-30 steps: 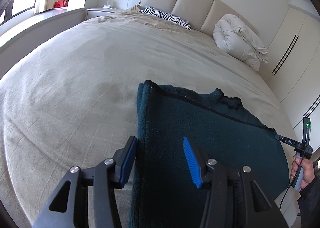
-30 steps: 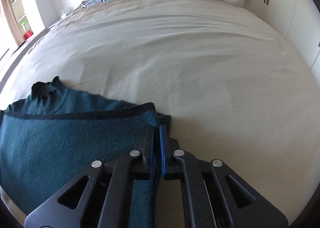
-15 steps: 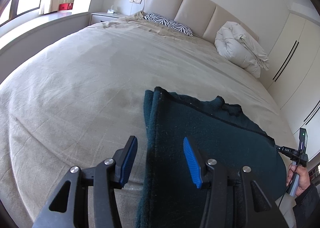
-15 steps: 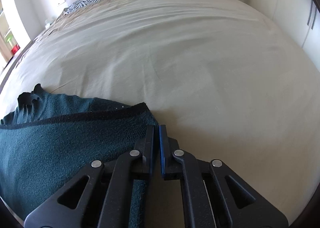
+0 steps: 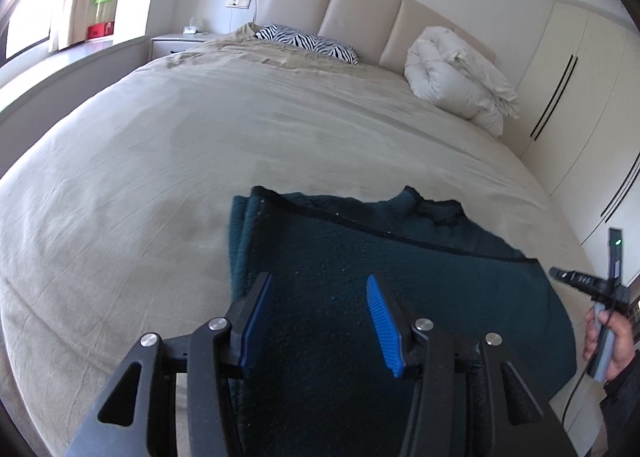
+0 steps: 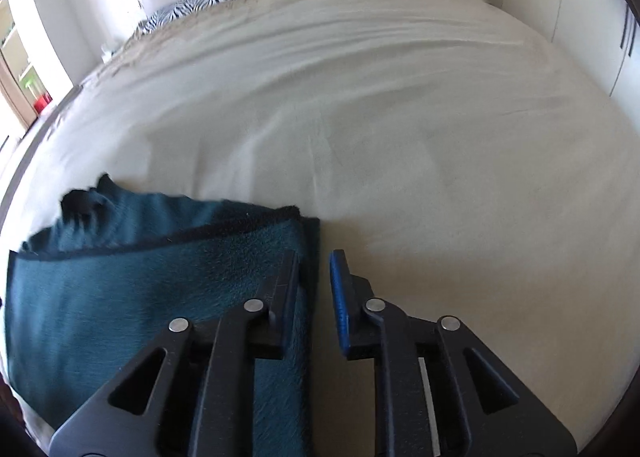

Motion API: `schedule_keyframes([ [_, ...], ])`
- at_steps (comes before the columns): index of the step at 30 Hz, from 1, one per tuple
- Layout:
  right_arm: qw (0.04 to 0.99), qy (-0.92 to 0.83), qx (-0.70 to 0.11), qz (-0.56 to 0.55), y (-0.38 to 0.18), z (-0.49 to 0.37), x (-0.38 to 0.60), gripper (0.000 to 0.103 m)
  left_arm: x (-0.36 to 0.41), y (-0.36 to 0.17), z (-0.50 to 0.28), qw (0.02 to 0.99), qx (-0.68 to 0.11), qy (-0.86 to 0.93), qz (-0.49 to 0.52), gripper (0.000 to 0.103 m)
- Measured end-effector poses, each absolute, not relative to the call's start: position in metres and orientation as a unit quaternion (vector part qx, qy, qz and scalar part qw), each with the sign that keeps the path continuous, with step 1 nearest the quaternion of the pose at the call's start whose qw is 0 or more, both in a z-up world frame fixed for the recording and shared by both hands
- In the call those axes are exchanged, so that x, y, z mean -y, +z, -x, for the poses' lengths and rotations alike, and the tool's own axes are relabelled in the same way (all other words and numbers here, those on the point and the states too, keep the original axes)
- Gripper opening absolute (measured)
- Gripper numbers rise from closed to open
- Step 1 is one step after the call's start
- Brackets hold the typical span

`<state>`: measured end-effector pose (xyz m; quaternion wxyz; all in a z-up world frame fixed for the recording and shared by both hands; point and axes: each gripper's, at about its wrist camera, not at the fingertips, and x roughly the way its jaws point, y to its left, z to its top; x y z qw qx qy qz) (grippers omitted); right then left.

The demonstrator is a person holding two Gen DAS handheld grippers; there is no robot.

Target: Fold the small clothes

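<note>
Teal garment (image 5: 400, 297) folded on bed (image 5: 200, 137), left gripper (image 5: 316, 317) spread, right gripper (image 6: 314, 289) just opening off its edge, no writing legible

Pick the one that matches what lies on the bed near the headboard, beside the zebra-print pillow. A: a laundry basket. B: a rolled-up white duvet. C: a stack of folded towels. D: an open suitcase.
B: a bulky white duvet is rolled up against the headboard, to the right of the zebra-print pillow in the left wrist view; no towels, basket or suitcase appear on the bed.
</note>
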<state>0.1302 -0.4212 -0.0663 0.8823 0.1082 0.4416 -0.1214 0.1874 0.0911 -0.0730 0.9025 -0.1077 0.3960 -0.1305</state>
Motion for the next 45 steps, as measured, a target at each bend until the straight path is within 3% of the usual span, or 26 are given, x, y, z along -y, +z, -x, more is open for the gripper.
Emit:
schedule_keyframes([
  [4,0.899,-0.115,-0.41,-0.103,-0.045,-0.119,0.406,0.016,-0.083,-0.09,-0.199,0.893,-0.434,-0.101,0.069,0.05],
  [6,0.902,-0.133,-0.401,-0.084,-0.038,-0.116,0.398,0.016,-0.087,-0.096,-0.195,0.892,-0.437,-0.093,0.064,0.041],
  [10,0.903,-0.162,-0.385,-0.101,-0.036,-0.109,0.4,0.016,-0.091,-0.102,-0.185,0.892,-0.441,-0.085,0.05,0.038],
  [14,0.9,-0.109,-0.387,-0.166,-0.043,-0.104,0.399,0.016,-0.095,-0.108,-0.179,0.892,-0.443,-0.074,0.05,0.037],
  [22,0.885,-0.044,-0.44,-0.143,-0.084,-0.132,0.358,0.016,-0.1,-0.107,-0.174,0.894,-0.436,-0.084,0.065,0.037],
  [29,0.883,-0.098,-0.387,-0.248,-0.093,-0.106,0.44,0.011,-0.123,-0.104,-0.162,0.887,-0.446,-0.065,0.104,0.041],
  [32,0.879,-0.151,-0.369,-0.261,-0.074,-0.087,0.454,0.019,-0.12,-0.089,-0.153,0.895,-0.43,-0.062,0.103,0.041],
  [39,0.875,0.105,-0.391,-0.265,-0.052,-0.09,0.322,0.019,-0.049,-0.045,-0.147,0.906,-0.383,-0.172,0.047,0.043],
  [42,0.835,0.215,-0.424,-0.278,-0.072,-0.087,0.254,0.019,-0.032,-0.068,-0.139,0.894,-0.413,-0.173,0.014,0.043],
  [45,0.816,0.203,-0.47,-0.267,-0.111,-0.084,0.235,0.019,-0.047,-0.106,-0.129,0.875,-0.459,-0.15,0.041,0.042],
])
